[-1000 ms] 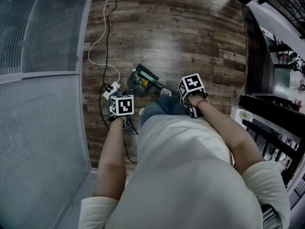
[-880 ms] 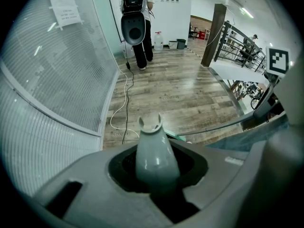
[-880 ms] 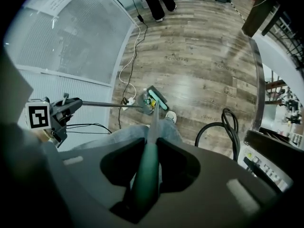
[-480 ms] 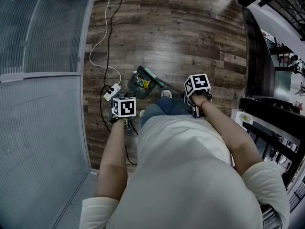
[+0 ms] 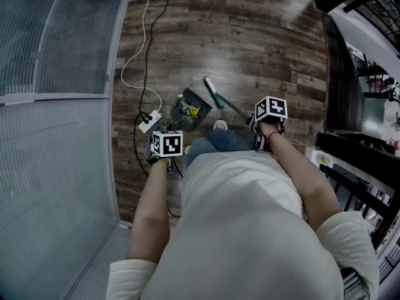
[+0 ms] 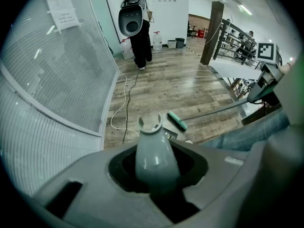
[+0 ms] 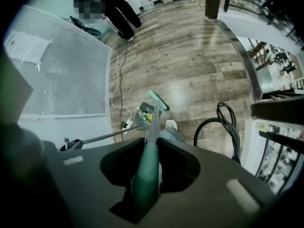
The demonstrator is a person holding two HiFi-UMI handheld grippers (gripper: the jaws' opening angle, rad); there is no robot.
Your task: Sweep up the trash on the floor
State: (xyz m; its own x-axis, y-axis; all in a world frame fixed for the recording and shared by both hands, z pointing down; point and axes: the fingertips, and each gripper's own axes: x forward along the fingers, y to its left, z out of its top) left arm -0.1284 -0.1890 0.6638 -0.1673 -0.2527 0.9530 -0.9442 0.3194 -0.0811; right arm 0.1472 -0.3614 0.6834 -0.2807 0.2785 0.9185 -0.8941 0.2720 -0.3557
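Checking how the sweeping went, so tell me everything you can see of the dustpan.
The dustpan is dark grey and plastic-looking, down at the wood floor beside a white power strip. Yellow and green trash lies in it. Its pale grey handle rises into the left gripper, shut on it. The green broom head lies apart from it.

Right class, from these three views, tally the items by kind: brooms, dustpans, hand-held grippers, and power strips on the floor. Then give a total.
broom: 1
dustpan: 1
grippers: 2 (left gripper shut on the dustpan handle, right gripper shut on the broom handle)
power strip: 1
Total: 5
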